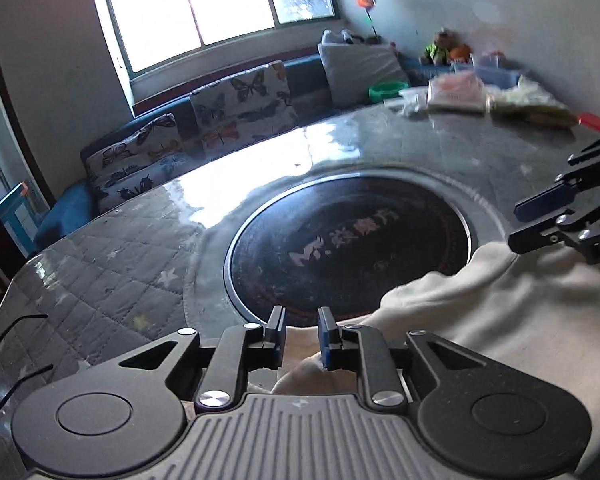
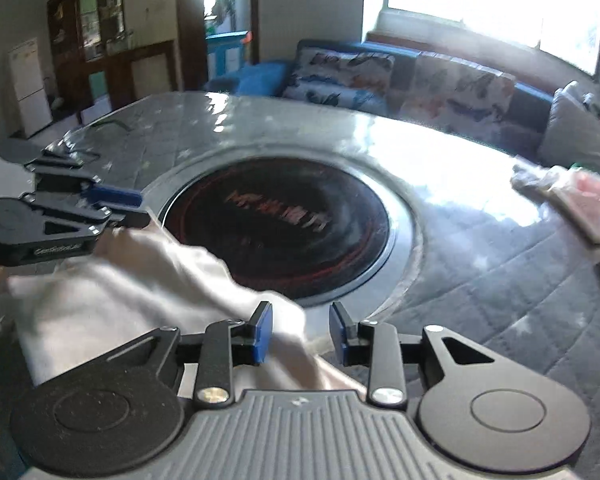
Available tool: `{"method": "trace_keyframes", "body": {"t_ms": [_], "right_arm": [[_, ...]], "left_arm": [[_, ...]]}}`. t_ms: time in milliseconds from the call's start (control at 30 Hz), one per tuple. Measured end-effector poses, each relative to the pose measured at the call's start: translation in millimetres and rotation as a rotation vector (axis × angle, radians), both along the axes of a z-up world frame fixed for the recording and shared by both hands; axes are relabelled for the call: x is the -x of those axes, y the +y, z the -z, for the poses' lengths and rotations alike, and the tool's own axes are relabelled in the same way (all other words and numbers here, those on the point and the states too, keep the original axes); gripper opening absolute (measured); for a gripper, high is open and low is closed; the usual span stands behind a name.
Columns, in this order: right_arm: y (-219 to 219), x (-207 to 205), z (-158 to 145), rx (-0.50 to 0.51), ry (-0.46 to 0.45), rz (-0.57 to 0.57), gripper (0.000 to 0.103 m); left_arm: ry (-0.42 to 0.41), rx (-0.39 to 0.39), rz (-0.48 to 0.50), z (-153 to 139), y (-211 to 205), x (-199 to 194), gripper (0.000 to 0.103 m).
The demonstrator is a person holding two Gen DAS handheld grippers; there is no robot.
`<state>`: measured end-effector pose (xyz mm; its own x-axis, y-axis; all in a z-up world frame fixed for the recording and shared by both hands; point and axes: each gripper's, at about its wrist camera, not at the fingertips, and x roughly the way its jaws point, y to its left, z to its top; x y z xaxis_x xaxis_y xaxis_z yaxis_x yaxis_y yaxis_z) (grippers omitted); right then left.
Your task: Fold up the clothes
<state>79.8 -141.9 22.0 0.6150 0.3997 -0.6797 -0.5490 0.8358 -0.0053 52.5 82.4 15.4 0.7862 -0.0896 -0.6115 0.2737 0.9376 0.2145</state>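
A cream-white garment (image 1: 500, 320) lies bunched on the near side of the table, partly over the round black cooktop (image 1: 340, 248); it also shows in the right wrist view (image 2: 140, 288). My left gripper (image 1: 302, 330) is open, its blue-padded jaws apart over the garment's edge, cloth lying between and below them. My right gripper (image 2: 300, 330) is open too, with a fold of the garment between its jaws. Each gripper shows in the other's view: the right gripper (image 1: 540, 220) at the right edge, the left gripper (image 2: 132, 206) at the left edge, both just above the cloth.
The table (image 1: 120, 248) has a grey quilted cover under glossy plastic. Packets and bags (image 1: 480, 98) lie at its far right. A sofa with butterfly cushions (image 1: 236, 100) stands behind under a bright window. A cabinet and white fridge (image 2: 28, 88) stand at the far left.
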Motion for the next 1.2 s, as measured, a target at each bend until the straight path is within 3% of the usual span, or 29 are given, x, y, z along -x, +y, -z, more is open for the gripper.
{"method": "trace_keyframes", "body": {"t_ms": [167, 333, 467, 567, 933, 1067, 1200], "right_arm": [[13, -1, -8, -0.06, 0.018, -0.064, 0.027], [25, -10, 8, -0.049, 0.081, -0.091, 0.024], [23, -14, 13, -0.066, 0.093, -0.055, 0.025], [12, -13, 1, -0.069, 0.071, -0.038, 0.025], [-19, 62, -10, -0.047, 0.102, -0.194, 0.025], [-27, 64, 2, -0.041, 0.131, -0.145, 0.024], [-35, 63, -11, -0.088, 0.106, -0.119, 0.024]], "left_arm": [[-0.029, 0.042, 0.056, -15, -11, 19, 0.019], [0.03, 0.085, 0.114, -7, -26, 16, 0.019], [0.084, 0.074, 0.081, 10, -31, 1, 0.019], [0.104, 0.093, 0.04, 16, -27, -7, 0.026], [0.088, 0.108, 0.017, 19, -22, -5, 0.036], [0.083, 0.106, -0.003, 19, -21, -6, 0.044], [0.071, 0.114, -0.02, 14, -16, 1, 0.047]]}}
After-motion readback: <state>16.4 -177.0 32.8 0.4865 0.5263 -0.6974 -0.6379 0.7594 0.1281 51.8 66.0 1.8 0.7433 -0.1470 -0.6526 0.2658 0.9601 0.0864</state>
